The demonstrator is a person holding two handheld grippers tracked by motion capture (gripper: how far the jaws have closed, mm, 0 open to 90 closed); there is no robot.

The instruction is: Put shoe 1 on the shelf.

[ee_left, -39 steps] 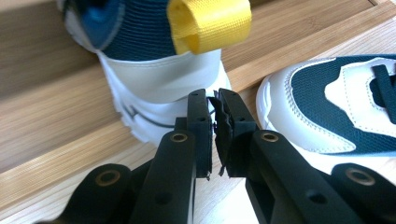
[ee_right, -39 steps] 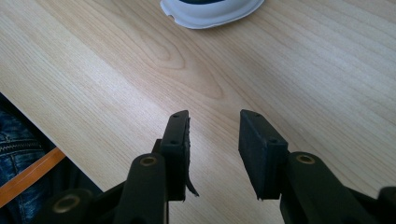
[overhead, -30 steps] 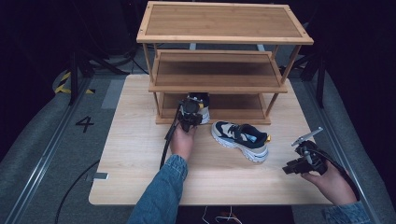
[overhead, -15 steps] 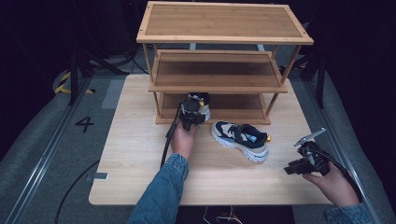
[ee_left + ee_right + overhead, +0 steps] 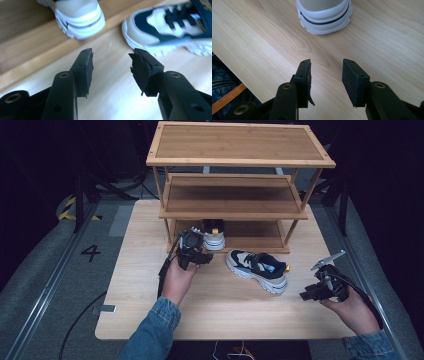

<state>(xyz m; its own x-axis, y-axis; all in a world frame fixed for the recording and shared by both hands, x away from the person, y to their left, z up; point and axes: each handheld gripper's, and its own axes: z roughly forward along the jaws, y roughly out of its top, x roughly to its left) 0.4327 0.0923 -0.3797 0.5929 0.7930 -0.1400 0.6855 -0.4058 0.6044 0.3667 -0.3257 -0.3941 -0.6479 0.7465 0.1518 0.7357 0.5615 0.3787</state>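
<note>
A white and navy sneaker (image 5: 214, 236) stands on the bottom shelf of the wooden shoe rack (image 5: 235, 210), its heel (image 5: 80, 18) facing out. Its mate (image 5: 257, 269) lies on the table in front of the rack, also in the left gripper view (image 5: 170, 30). My left gripper (image 5: 196, 245) hovers just in front of the shelved sneaker. Its jaws (image 5: 111, 56) have just been opening and hold nothing. My right gripper (image 5: 306, 296) rests low at the table's right, pointing at the loose sneaker's heel (image 5: 324, 15). Its jaws (image 5: 325, 66) have just opened a little further and are empty.
The rack's middle shelf (image 5: 230, 195) and top shelf (image 5: 240, 142) carry nothing. The light wooden table (image 5: 150, 310) ends close behind the right gripper, with dark floor around it. A cable (image 5: 162, 275) trails from the left gripper.
My left gripper has drawn back from the sneaker on the bottom shelf, toward the person and slightly left. The sneaker stays on the shelf. The right gripper has hardly moved.
</note>
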